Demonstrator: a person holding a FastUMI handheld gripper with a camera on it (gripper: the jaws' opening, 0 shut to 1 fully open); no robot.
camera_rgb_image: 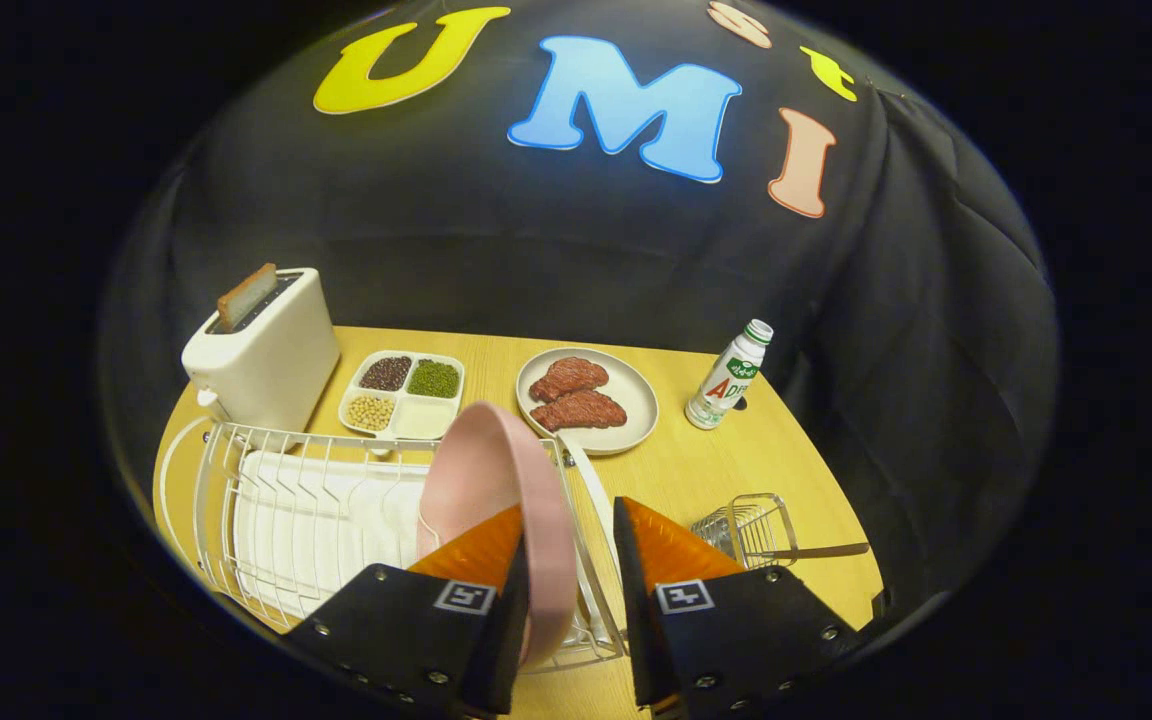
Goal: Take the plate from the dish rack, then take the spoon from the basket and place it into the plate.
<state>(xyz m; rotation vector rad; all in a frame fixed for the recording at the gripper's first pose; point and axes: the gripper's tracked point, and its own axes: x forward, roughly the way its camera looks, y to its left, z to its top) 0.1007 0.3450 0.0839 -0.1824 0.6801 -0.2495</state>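
Wooden table (716,470) under black cloth. Plate (496,480) stands on edge in rack (286,500), slots keeping it upright. Gripper (571,560) straddles rim, fingers apart, right one clear: not clamped yet. Spoon (816,551) lies in basket (751,525), right of fingers.

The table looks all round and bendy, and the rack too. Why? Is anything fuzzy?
Gripper view: the fisheye lens bows the table edge and rack wires; the plate between the open gripper fingers looks oversized from closeness; everything stays fairly sharp; light is warm on the table, dim behind.
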